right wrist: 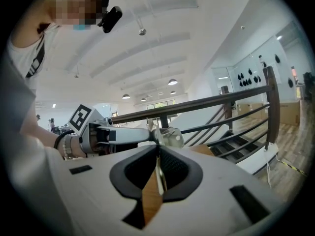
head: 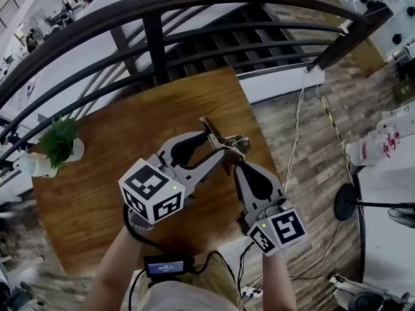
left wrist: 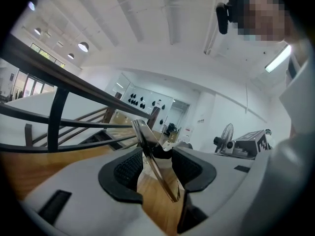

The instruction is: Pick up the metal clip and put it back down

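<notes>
Wooden counter (head: 97,193) lies below, and both tools meet above it, toward its right edge. The right tool (head: 237,167) is clenched nearly closed on a thin metal tab of the metal clip (head: 228,141). The left tool (head: 213,145) stands wide, with one flat handle of the clip slanting across the gap; it appears to bear on both pads, so I judge it gripped from both sides. The clip hangs clear of the wood, held between the two tools.

It looks stiff, light and sprung; the polished steel should be slippery against the ribbed pads, and the slanted handle could pivot or snap out if either grip eases unevenly. The flat handles are the sound places to hold, square across the pads and not edge-on; setting it down calls for lowering both ends together.

Outward, the counter is otherwise bare except for a small potted plant (head: 59,141) at its left edge. Beyond the far edge runs a dark railing (head: 155,37) over stairs (head: 214,44); plank floor (head: 305,148) lies to the right, with a cable (head: 297,122) trailing across it.
</notes>
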The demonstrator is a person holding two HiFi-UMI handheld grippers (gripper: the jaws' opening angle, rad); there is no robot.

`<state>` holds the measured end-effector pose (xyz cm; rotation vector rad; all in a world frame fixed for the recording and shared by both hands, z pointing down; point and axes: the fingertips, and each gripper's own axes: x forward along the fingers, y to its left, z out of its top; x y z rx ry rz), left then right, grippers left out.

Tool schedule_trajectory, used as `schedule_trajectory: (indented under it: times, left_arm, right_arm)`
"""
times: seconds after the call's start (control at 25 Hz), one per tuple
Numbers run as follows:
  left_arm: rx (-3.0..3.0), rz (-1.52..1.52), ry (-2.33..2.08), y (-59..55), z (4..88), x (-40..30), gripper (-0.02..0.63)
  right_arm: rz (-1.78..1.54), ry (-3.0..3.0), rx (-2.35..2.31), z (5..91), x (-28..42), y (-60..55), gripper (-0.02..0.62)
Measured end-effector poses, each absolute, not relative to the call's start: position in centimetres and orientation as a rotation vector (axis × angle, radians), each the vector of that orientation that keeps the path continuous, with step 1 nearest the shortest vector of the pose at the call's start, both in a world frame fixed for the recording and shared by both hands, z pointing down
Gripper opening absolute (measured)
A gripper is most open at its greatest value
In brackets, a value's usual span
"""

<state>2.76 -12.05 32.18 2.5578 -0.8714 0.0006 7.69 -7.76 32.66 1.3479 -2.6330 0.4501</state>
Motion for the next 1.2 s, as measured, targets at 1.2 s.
schedule_trajectory:
  times: [1.2]
  left_arm:
    - [2.287, 0.183, -0.934, -24.3, 44.4, 9.5, 0.192]
  right_arm:
    - [0.699, -2.536, 1.285, 43.8, 14.7, -20.2, 0.028]
